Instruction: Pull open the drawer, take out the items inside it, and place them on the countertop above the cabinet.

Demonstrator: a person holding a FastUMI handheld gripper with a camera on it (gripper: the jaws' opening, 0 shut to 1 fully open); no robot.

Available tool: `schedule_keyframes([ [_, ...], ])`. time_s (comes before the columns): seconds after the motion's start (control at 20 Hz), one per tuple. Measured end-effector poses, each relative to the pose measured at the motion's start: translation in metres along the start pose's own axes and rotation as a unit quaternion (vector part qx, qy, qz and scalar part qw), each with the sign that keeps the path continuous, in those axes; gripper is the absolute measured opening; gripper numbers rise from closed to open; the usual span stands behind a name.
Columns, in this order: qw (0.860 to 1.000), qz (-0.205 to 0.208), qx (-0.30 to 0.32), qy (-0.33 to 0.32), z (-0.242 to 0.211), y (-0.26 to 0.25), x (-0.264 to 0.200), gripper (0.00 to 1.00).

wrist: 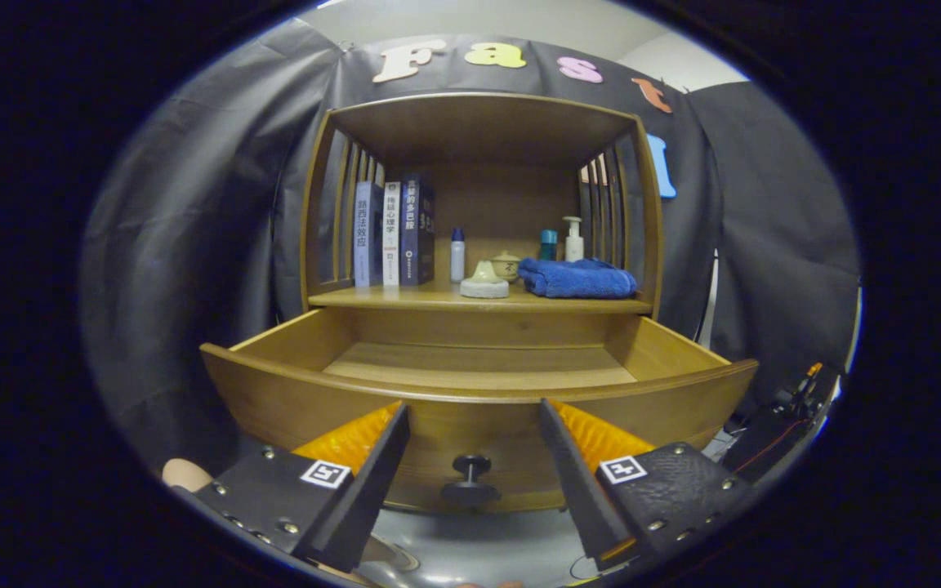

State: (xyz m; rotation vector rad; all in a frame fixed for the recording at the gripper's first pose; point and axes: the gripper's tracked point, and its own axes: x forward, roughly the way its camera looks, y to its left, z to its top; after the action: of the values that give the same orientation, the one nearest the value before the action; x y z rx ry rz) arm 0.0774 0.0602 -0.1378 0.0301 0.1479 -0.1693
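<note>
Gripper (pixel 474 425) level, fingers spread either side of drawer knob (pixel 470 478).

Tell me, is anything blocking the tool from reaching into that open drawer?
Nothing visible does. The tool is open, fingers either side of the knob, and the drawer beyond stands pulled out, its visible floor bare.

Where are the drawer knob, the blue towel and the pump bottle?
Drawer knob (pixel 471 467): gripper view, on its round head, between the open fingers.
Blue towel (pixel 577 278): gripper view, middle of the folded cloth.
Pump bottle (pixel 573 243): gripper view, on its body.
</note>
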Motion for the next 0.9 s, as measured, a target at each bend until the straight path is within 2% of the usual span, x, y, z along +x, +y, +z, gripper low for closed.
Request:
schedule_keyframes([
  [0.2, 1.000, -0.017, -0.003, 0.002, 0.000, -0.001, 0.001, 0.95],
  [0.55, 1.000, 0.003, -0.002, 0.009, 0.006, -0.011, 0.022, 0.96],
  [0.9, 1.000, -0.004, 0.013, -0.018, 0.022, -0.002, 0.056, 0.97],
])
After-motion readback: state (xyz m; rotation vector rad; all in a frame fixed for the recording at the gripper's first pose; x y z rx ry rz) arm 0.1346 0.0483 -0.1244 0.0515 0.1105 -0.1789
